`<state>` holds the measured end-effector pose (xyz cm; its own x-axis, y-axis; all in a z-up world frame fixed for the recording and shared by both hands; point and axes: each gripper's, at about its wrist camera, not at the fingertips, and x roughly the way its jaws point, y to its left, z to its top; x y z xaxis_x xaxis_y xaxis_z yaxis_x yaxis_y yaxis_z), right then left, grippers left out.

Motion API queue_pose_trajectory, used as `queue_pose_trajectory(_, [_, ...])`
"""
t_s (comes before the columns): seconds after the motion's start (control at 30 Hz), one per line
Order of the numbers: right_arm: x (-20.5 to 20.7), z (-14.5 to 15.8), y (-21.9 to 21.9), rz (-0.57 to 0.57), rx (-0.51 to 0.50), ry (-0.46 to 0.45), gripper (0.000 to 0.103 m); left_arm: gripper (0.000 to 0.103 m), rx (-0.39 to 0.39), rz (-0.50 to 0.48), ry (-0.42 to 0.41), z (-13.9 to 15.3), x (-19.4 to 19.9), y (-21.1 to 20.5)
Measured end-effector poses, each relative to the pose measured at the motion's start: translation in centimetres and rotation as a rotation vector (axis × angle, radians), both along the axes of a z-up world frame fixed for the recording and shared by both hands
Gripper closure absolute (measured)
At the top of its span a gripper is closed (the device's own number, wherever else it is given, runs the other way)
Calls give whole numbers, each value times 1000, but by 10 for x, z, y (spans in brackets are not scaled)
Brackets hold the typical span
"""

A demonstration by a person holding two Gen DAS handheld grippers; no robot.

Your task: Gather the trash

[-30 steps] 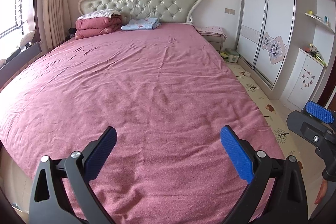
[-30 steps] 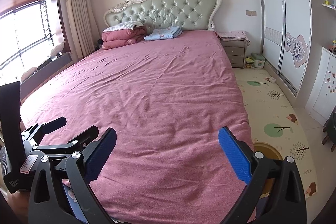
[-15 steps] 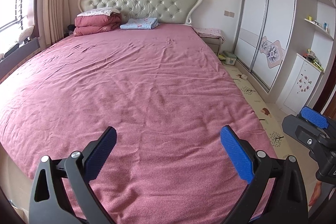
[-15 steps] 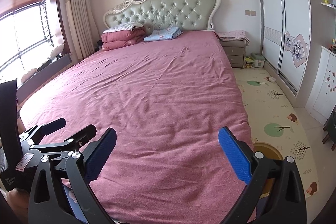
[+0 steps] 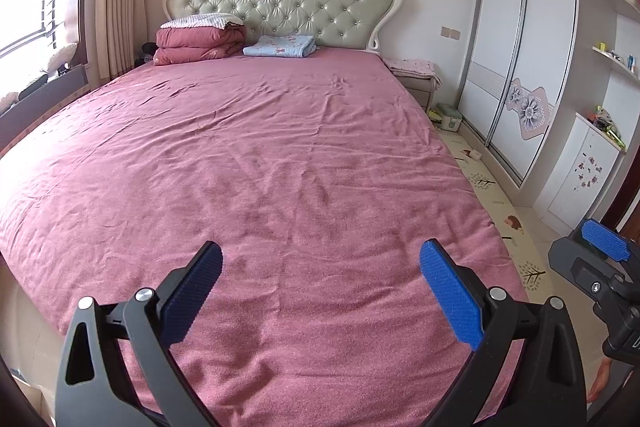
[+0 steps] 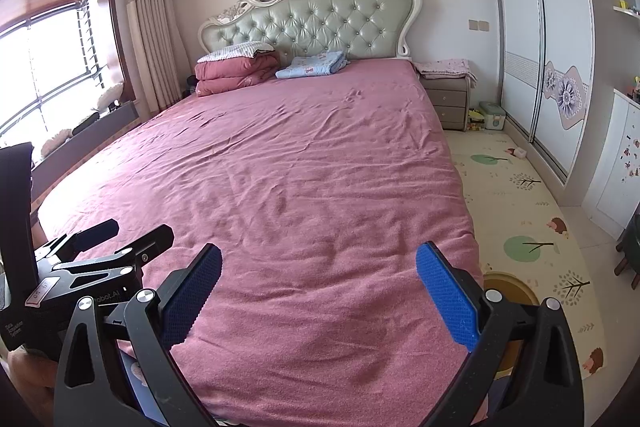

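Both views have crept a little closer over the foot of the bed (image 5: 304, 155) since a second ago, with nothing on it disturbed. Left tongs (image 5: 320, 291) and right tongs (image 6: 318, 291) are spread wide and empty, held side by side as if scanning. No trash shows on the pink cover; only small bits lie on the floor mat (image 6: 520, 195) by the wardrobe (image 6: 536, 39).
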<state>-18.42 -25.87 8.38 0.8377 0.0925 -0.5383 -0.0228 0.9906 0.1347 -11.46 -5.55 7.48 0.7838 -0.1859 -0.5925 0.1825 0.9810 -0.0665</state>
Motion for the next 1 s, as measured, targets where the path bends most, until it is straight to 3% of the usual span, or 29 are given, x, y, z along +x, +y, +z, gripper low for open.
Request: queue_pose_trajectory(1.0, [2, -4, -2, 0, -1, 5, 9, 4, 26, 9, -28, 6, -5, -1])
